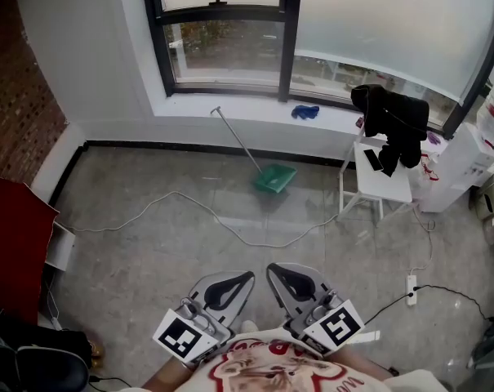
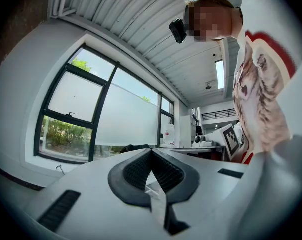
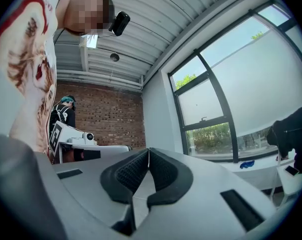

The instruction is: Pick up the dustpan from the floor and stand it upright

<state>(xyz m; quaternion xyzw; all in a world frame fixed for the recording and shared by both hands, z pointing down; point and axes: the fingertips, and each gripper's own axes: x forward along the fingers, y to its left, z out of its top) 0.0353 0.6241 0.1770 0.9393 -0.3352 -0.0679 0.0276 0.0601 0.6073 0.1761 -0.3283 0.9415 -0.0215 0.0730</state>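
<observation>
Both grippers are held low in front of the person, side by side and near each other without touching. The left gripper [image 1: 245,278] is clenched on nothing: in the left gripper view its two dark pads [image 2: 166,174] meet at the tip, with only window and ceiling beyond them. The right gripper [image 1: 275,271] is the same, its jaws pressed together and empty in its own view [image 3: 149,153]. There are two marker cubes, one on each tool, the left cube [image 1: 181,337] and the right cube [image 1: 338,325]. The hands behind them are hidden, and only a patterned shirt [image 1: 279,372] shows at the bottom edge.

There is one dustpan [image 1: 275,178]. It is green and sits on the grey floor [image 1: 149,251] below the window [image 1: 230,47], well apart from both grippers. Its long handle slants up and left toward the sill. I cannot quite tell from here whether the handle touches the wall.

One white cable [image 1: 189,201] winds across the floor between the grippers and the dustpan. One white chair [image 1: 379,188] stands to the right of the pan, with a black garment [image 1: 393,121] draped over it. One blue cloth [image 1: 305,112] lies on the sill. One power strip [image 1: 411,284] lies at the lower right. A red panel [image 1: 10,243] is cut off by the left edge, and the clutter at the far right is too cropped to name.
</observation>
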